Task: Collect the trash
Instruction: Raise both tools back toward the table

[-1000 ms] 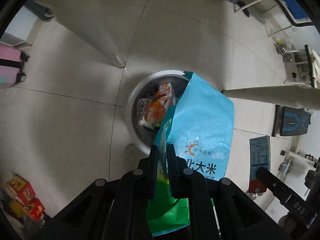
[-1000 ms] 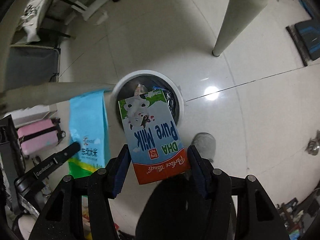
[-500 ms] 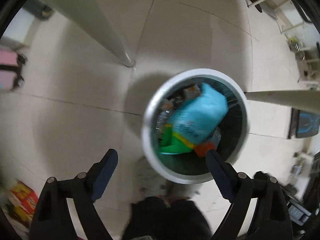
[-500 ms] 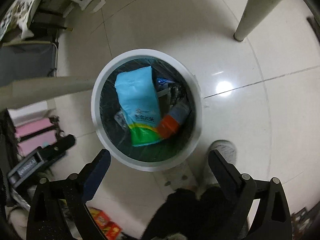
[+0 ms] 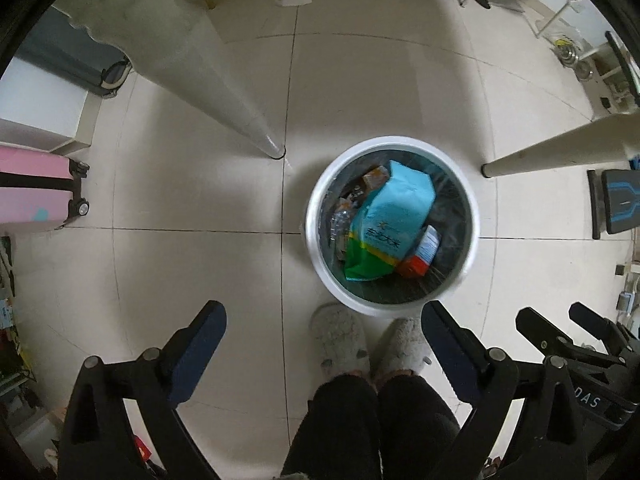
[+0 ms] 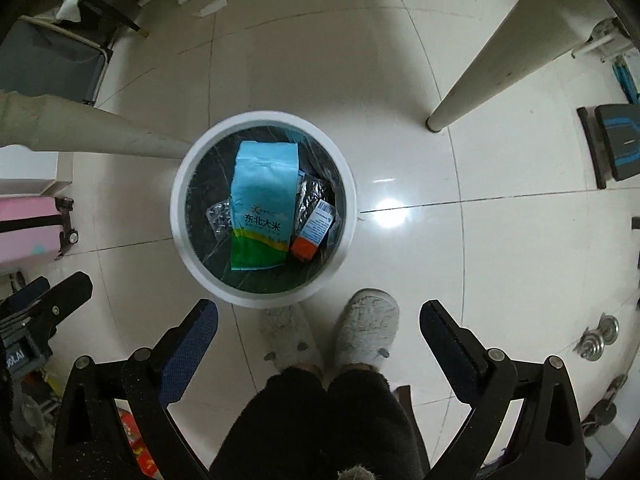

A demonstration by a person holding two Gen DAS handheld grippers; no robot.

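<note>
A white round trash bin (image 5: 314, 216) (image 6: 177, 216) with a dark liner stands on the tiled floor below both grippers. Inside it lies a blue and green rice bag (image 5: 392, 216) (image 6: 264, 200). A milk carton (image 5: 422, 252) (image 6: 314, 232) with an orange end rests beside the bag, among other wrappers. My left gripper (image 5: 320, 312) points down with its jaws opening wide and nothing between them. My right gripper (image 6: 319, 308) is open just as wide and empty. Both hang well above the bin.
Two pale table legs (image 5: 224, 96) (image 5: 552, 148) slant down on either side of the bin. A pink suitcase (image 5: 32, 188) stands at the left. The person's grey slippers (image 5: 340, 336) and dark trouser legs are just in front of the bin.
The left gripper let go of the rice bag and the right let go of the milk carton. Both things dropped into the bin. Both grippers' jaws spread wide.
</note>
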